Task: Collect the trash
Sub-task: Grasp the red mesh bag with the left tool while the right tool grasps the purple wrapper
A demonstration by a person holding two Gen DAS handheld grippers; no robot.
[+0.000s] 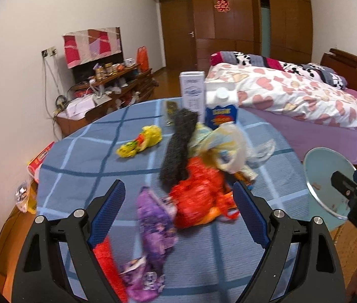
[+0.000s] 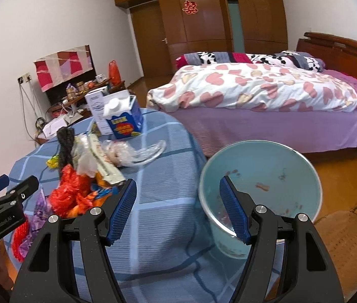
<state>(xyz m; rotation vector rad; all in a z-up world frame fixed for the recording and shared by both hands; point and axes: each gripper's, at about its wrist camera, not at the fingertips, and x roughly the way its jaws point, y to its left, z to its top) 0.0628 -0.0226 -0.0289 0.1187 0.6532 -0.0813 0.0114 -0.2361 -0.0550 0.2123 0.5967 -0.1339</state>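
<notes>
A round table with a blue checked cloth [image 1: 82, 166] holds a heap of trash: a red plastic bag [image 1: 196, 197], a purple wrapper [image 1: 153, 229], a black knitted strip [image 1: 178, 146], a yellow wrapper [image 1: 143, 141], a clear plastic bag [image 1: 231, 149], a blue carton [image 1: 221, 108] and a white box [image 1: 191, 93]. My left gripper [image 1: 178, 197] is open, above the red bag and purple wrapper. My right gripper [image 2: 178, 194] is open and empty, its right finger over the rim of a light blue bin [image 2: 261, 161] beside the table. The bin also shows in the left wrist view [image 1: 325, 176].
A bed [image 2: 266, 93] with a heart-print duvet stands behind the bin. A cluttered low cabinet [image 1: 107, 93] stands against the left wall. A wicker chair [image 2: 350, 234] is at the right. A red box [image 1: 39, 161] lies off the table's left edge.
</notes>
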